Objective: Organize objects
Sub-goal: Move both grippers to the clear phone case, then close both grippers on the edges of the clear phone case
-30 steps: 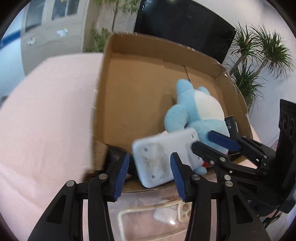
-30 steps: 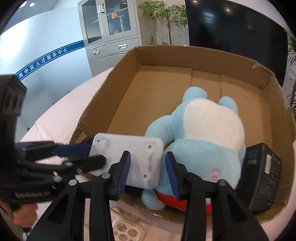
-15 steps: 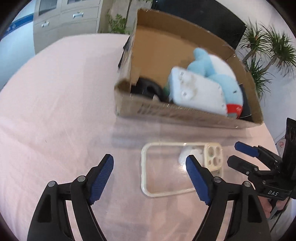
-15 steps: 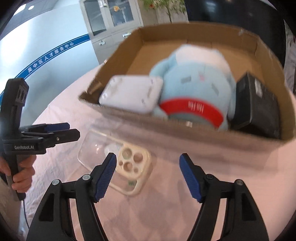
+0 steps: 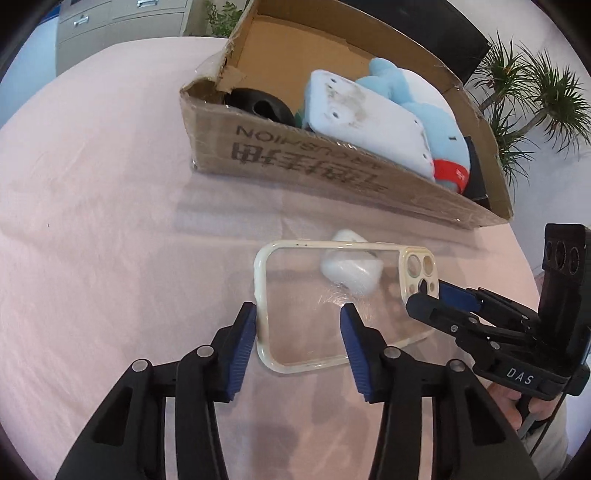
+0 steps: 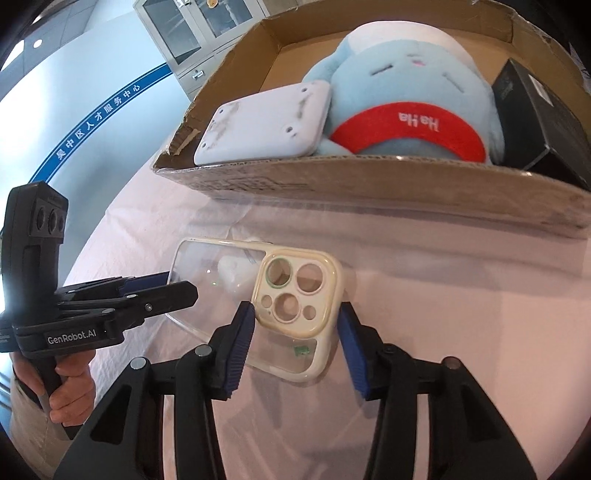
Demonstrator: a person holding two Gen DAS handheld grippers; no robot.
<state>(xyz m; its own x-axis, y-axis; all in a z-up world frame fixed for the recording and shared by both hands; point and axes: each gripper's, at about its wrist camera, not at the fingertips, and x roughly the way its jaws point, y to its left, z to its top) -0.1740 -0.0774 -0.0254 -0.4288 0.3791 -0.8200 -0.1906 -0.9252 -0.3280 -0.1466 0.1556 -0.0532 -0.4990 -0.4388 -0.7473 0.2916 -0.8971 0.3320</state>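
A clear phone case (image 5: pixel 332 299) with a cream rim lies on the pink tablecloth in front of a cardboard box (image 5: pixel 332 173). A small white object (image 5: pixel 351 273) lies beside or under it. My left gripper (image 5: pixel 297 328) is open, its fingers on either side of the case's plain end. My right gripper (image 6: pixel 297 328) is open around the case's camera-hole end (image 6: pixel 295 295). In the box are a white flat device (image 5: pixel 365 118), a blue plush toy (image 6: pixel 402 96), a black box (image 6: pixel 535 114) and a black round object (image 5: pixel 262 105).
The pink tablecloth (image 5: pixel 92 206) stretches left and toward me. Potted palms (image 5: pixel 535 92) stand behind the box at the right. A grey cabinet (image 6: pixel 192 33) and a blue-striped wall are at the back.
Both grippers let go of the white device, now lying in the box, pulled back and down to the phone case, and narrowed their open fingers around its two ends.
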